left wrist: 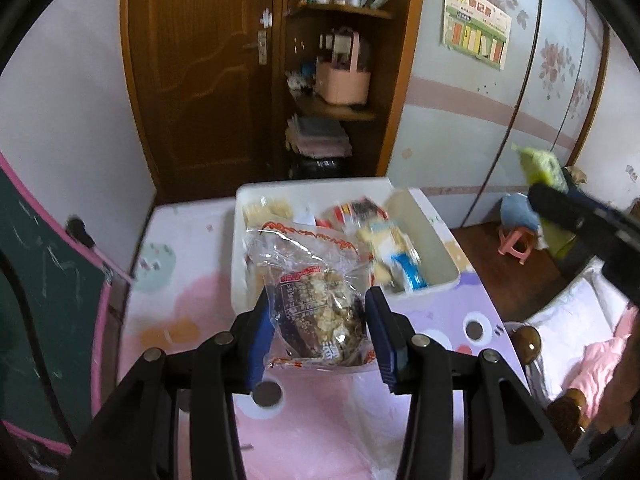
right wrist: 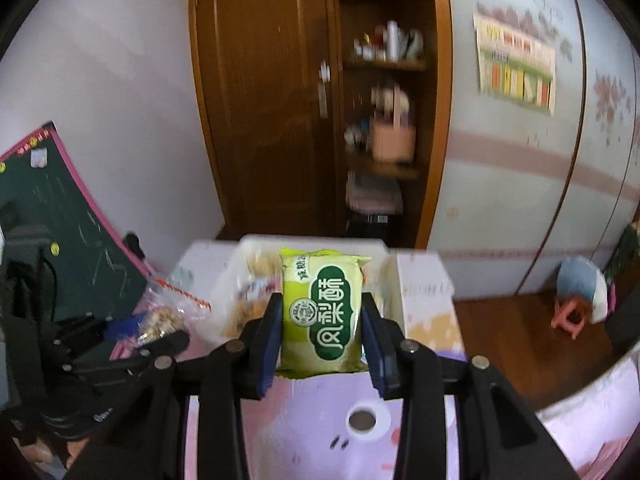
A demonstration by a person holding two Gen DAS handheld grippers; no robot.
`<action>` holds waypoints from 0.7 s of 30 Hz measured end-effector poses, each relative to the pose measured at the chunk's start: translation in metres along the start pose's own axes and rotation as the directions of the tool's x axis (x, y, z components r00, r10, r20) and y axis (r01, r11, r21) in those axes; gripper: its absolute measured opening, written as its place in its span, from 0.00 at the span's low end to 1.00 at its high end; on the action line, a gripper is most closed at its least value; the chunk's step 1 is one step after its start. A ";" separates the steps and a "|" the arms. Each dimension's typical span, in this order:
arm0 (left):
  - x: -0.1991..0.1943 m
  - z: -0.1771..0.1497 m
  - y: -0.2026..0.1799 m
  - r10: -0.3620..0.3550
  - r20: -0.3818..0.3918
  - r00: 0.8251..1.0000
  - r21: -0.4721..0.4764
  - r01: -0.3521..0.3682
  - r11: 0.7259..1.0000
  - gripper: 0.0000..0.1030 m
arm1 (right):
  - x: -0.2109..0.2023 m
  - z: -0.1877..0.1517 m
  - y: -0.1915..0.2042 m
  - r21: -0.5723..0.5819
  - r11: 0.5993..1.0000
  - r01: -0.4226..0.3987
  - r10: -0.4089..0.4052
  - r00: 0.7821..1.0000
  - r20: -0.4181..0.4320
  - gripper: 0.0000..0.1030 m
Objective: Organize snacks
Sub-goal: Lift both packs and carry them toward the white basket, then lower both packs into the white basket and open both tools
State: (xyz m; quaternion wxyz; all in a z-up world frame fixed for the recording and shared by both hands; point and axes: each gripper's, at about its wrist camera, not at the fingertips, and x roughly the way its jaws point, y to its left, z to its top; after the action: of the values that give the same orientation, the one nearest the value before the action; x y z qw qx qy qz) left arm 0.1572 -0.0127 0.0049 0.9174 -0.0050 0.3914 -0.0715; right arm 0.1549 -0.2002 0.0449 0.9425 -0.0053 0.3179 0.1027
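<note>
My left gripper is shut on a clear snack bag with brown and tan pieces and red print, held up over the near edge of a white bin. The bin stands on a pink and purple table and holds several snack packets. My right gripper is shut on a green pastry packet with white characters, lifted in front of the same bin. In the left wrist view the right gripper shows at the right edge with the green packet. The right wrist view shows the left gripper at lower left with the clear bag.
A brown wardrobe with open shelves and a pink basket stands behind the table. A green chalkboard leans at the left. A small pink stool and a blue and white thing sit on the wooden floor at the right. Pink bedding lies at lower right.
</note>
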 end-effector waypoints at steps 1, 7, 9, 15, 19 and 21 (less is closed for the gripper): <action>-0.002 0.007 -0.001 0.010 0.013 1.000 0.007 -0.010 1.000 0.42 | -0.002 0.007 0.000 -0.002 1.000 0.002 -0.002 1.000 0.017 0.36; -0.014 0.059 -0.006 0.067 0.096 0.993 0.048 -0.072 0.996 0.42 | -0.006 0.050 0.003 -0.006 1.000 0.017 -0.016 0.995 0.099 0.36; -0.013 0.077 -0.008 0.090 0.117 0.989 0.054 -0.097 0.994 0.42 | -0.002 0.062 0.003 0.002 1.000 0.017 -0.017 0.994 0.107 0.36; 0.013 0.111 -0.006 0.118 0.123 0.985 0.040 -0.124 0.991 0.42 | 0.024 0.083 0.003 -0.001 0.999 0.042 -0.042 0.993 0.114 0.36; 0.041 0.118 -0.004 0.120 0.098 0.988 0.032 -0.123 0.992 0.42 | 0.047 0.083 -0.002 0.020 0.999 0.044 -0.045 0.995 0.089 0.36; 0.056 0.117 -0.003 0.119 0.081 0.990 0.032 -0.122 0.992 0.42 | 0.062 0.081 -0.005 0.033 0.999 0.035 -0.037 0.997 0.064 0.36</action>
State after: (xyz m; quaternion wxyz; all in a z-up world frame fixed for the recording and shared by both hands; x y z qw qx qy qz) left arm 0.2790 -0.0285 0.0459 0.9348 0.0328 0.3529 -0.0227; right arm 0.2520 -0.1870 0.0723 0.9540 0.0075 0.2887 0.0807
